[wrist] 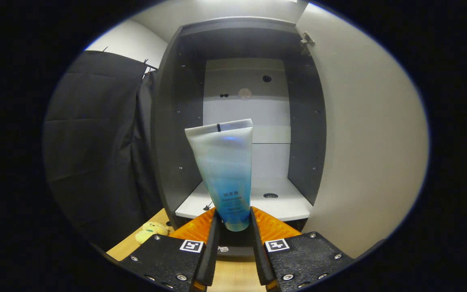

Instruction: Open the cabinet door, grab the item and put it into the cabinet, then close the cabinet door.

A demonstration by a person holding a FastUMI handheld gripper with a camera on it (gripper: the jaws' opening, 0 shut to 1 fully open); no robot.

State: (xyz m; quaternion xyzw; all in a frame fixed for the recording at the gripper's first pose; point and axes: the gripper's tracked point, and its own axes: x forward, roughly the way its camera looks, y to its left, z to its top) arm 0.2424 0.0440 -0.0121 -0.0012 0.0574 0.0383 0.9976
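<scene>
Gripper view, left to right. A black curtain (95,146) hangs at the far left, falling to a wooden tabletop (136,243) on which a small yellow plush toy (151,231) lies, just beside the left finger's base. Next stands the cabinet (172,134), dark-walled and open at the front, with a pale back panel (245,81) showing several small holes, and a white shelf (286,202) forming its floor; a round hole is cut in the shelf to the right of the tube. At centre, the gripper (233,227) is clenched on a tube (227,170), both fingers (213,239) pressing its lower, blue end from either side. The tube stands cap end down and crimped end up, tilted slightly to the left; its body grades from translucent white at the top to blue at the bottom. It is held in front of the cabinet opening, above the shelf's front edge, and does not rest on the shelf. At right, the open door (363,142), pale and plain, swings outward, with a metal hinge (307,39) at its upper inner corner.
</scene>
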